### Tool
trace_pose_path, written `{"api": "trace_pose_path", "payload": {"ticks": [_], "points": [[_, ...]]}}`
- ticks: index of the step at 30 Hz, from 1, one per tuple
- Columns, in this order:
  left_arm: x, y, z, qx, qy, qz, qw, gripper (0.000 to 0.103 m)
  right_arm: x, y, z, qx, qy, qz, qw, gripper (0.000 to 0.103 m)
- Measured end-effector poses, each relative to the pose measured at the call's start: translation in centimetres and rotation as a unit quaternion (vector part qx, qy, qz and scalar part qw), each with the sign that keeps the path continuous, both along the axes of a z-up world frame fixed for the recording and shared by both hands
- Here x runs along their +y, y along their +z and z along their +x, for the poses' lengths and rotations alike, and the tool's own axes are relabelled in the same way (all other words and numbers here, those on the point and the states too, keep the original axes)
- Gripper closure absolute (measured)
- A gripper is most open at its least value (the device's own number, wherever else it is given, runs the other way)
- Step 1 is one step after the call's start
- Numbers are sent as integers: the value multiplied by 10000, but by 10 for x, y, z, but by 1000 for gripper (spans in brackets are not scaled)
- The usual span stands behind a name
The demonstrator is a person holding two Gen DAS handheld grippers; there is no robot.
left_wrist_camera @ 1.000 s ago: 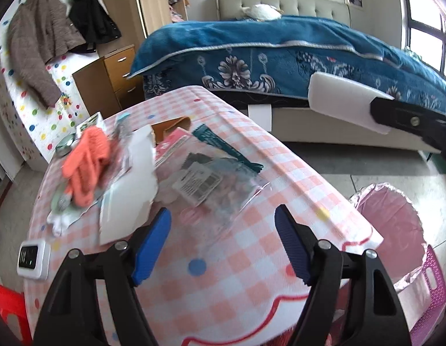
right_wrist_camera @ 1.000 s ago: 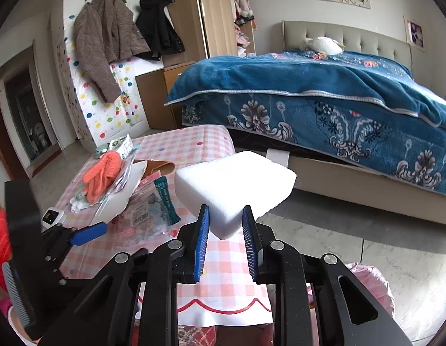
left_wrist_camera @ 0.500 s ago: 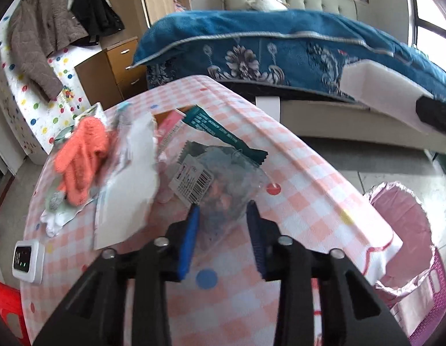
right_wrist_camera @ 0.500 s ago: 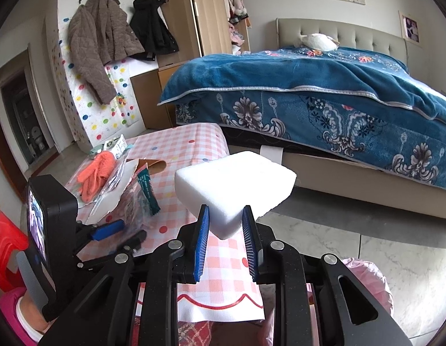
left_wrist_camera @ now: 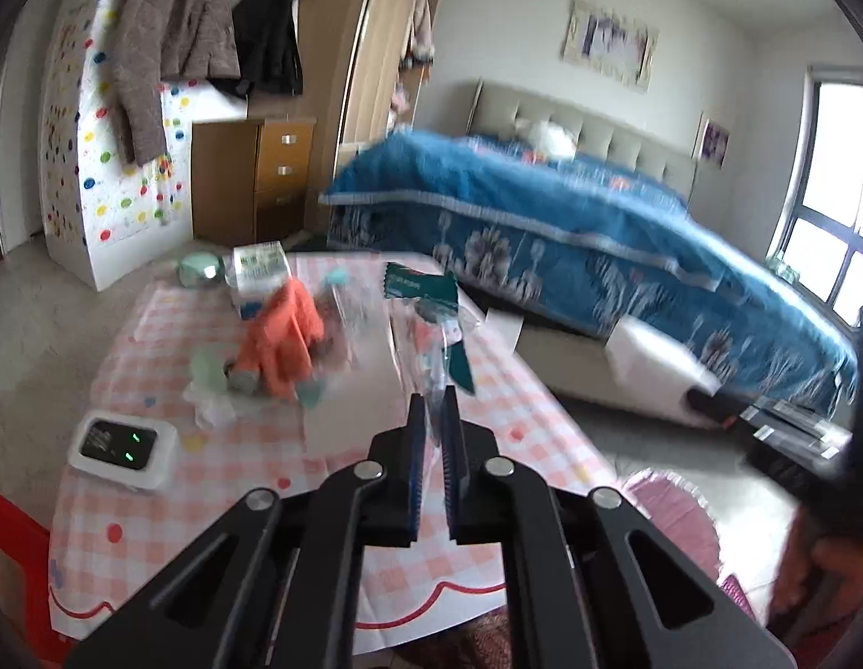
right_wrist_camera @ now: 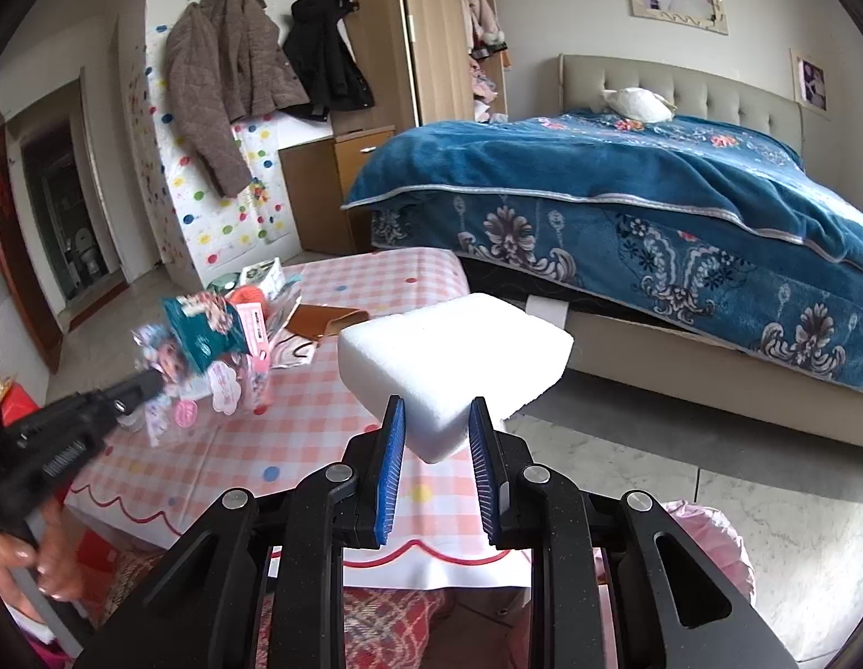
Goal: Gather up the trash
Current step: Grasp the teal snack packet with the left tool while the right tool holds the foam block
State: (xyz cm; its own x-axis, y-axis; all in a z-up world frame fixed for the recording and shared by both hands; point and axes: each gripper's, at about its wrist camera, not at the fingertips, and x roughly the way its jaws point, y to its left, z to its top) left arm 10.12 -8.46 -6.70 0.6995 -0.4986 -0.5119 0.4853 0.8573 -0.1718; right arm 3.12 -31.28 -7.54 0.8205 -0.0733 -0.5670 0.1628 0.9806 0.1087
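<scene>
2 tools, left tool (left_wrist_camera: 431, 410) pinching clear wrapper (right_wrist_camera: 200, 357), right tool (right_wrist_camera: 436, 426) gripping foam block (right_wrist_camera: 451, 357), print unreadable

Both wrist views face bed (left_wrist_camera: 571, 223) across shared table (right_wrist_camera: 342, 390)

My left gripper (left_wrist_camera: 432, 412) has matt black plastic arms with ribbed blue pads (left_wrist_camera: 416, 446), pinching a glossy, crinkly clear plastic bag (right_wrist_camera: 208, 357). The white block (right_wrist_camera: 454, 357) looks like grainy matt foam. Tablecloth (left_wrist_camera: 487, 401) seems smooth, checked, slightly shiny.
</scene>
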Motion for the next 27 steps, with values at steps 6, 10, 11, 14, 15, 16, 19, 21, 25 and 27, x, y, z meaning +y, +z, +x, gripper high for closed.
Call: {"api": "trace_pose_path", "payload": {"ticks": [6, 10, 11, 14, 15, 16, 19, 21, 25, 27], "points": [[8, 4, -7, -432, 197, 305, 9984, 99, 12, 3, 0, 16, 123, -39, 9999, 79], [25, -34, 19, 256, 454, 468, 9975, 98, 16, 0, 1, 78, 161, -58, 9998, 79], [32, -41, 24, 452, 546, 413, 9966, 97, 17, -2, 2, 102, 169, -68, 9998, 79], [50, -55, 32, 779, 865, 359, 9926, 64, 19, -5, 5, 170, 191, -65, 9997, 79], [55, -57, 32, 754, 1011, 425, 9911, 54, 21, -5, 6, 181, 201, -59, 9996, 79], [59, -57, 32, 717, 1075, 438, 9906, 48, 22, -7, 7, 197, 222, -55, 9995, 79], [67, -56, 30, 668, 1157, 425, 9901, 47, 28, -9, 10, 222, 274, -62, 9994, 79], [70, -55, 29, 634, 1276, 498, 9885, 47, 33, -10, 12, 245, 320, -54, 9992, 79], [84, -50, 27, 511, 1562, 486, 9852, 47, 38, -12, 13, 268, 380, -84, 9989, 79], [87, -47, 28, 365, 1745, 558, 9824, 47, 38, -14, 13, 277, 383, -88, 9988, 79]]}}
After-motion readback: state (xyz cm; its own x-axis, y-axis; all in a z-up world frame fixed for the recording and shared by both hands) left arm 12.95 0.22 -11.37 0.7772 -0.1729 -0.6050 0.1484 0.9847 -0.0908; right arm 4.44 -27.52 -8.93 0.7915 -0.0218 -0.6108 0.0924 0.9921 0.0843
